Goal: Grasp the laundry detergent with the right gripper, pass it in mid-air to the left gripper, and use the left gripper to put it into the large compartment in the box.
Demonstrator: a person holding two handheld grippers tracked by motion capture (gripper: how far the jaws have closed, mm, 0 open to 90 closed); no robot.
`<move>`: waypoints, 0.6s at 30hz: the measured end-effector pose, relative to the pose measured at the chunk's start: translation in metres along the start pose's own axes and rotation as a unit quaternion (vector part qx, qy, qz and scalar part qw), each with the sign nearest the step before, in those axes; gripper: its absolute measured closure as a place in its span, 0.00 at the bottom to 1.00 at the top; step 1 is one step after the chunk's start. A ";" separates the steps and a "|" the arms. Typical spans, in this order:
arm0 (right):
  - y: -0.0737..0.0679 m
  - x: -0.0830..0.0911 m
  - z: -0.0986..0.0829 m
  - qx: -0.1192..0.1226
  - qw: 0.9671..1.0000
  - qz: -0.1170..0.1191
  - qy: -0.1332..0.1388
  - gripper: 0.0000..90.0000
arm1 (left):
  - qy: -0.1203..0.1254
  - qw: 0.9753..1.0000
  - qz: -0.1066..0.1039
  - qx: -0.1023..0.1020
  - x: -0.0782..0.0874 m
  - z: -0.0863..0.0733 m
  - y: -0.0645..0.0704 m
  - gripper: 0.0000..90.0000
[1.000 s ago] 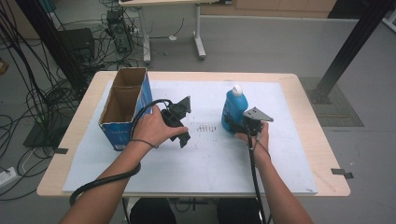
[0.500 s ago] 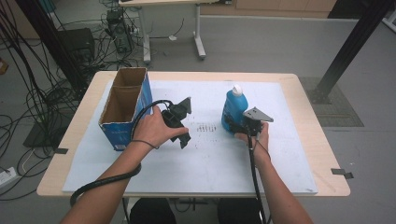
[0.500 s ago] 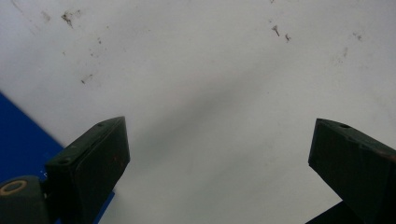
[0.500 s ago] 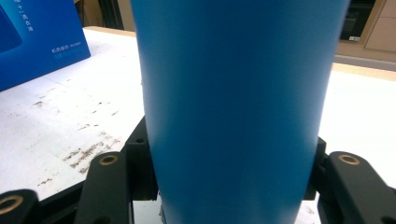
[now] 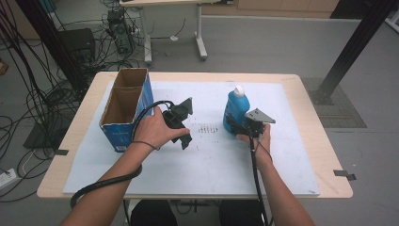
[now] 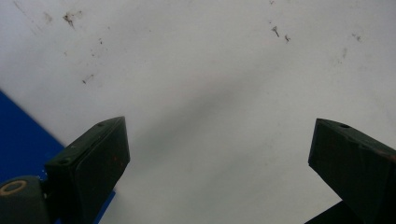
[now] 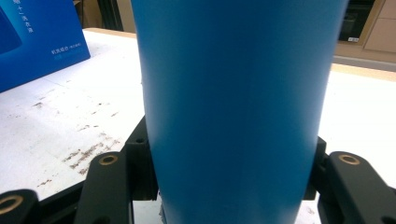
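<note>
The blue bottle stands upright on the white sheet that covers the table, its white cap on top; the right tongs are clamped on the bottle's lower body from the person's side, and the grey three-cornered plate sits just beside the bottle; in the right gripper view the bottle rises between the two black jaws, which press against its sides at left and right, so these tongs are gripping the bottle; the right hand holds the tongs just on the near side of the bottle, with the cable trailing back along the forearm.

The left tongs hang well to the left of the bottle, above the sheet, held in the left hand; in the left gripper view the two jaws stand wide apart with bare white sheet between them, so these tongs are open and hold nothing; a corner of blue shows at the left edge of that view.

The cardboard box, open at the top with blue outer walls, stands farther left of the bottle than the left hand does, near the left edge of the sheet; in the right gripper view the box's blue wall shows to the left of the bottle; a patch of dark specks marks the sheet between the bottle and the left tongs.
</note>
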State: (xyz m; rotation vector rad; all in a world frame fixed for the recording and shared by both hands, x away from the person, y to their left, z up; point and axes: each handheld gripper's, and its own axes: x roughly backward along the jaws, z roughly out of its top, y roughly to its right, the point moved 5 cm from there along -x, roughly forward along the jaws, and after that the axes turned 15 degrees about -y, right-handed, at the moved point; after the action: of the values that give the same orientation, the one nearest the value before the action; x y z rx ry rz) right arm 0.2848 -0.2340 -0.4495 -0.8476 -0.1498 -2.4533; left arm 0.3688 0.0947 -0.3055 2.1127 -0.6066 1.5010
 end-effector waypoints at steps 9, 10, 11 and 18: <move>0.000 0.000 0.000 0.001 1.000 0.000 0.001 0.46 | -0.003 1.000 0.001 -0.002 -0.001 0.001 0.002 0.06; 0.000 0.000 0.000 0.001 1.000 0.001 0.001 0.46 | -0.002 1.000 0.001 -0.002 -0.001 0.001 0.002 0.06; 0.000 0.000 0.000 0.001 1.000 0.001 0.001 0.46 | -0.001 1.000 0.001 -0.002 -0.001 0.001 0.002 0.06; 0.000 0.000 -0.001 0.001 1.000 0.000 0.002 0.46 | 0.000 1.000 0.002 -0.002 0.000 0.001 0.003 0.06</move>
State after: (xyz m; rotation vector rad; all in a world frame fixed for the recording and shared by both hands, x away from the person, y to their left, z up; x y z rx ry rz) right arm 0.2846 -0.2342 -0.4501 -0.8431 -0.1508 -2.4538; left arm 0.3678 0.0912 -0.3059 2.1087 -0.6139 1.5004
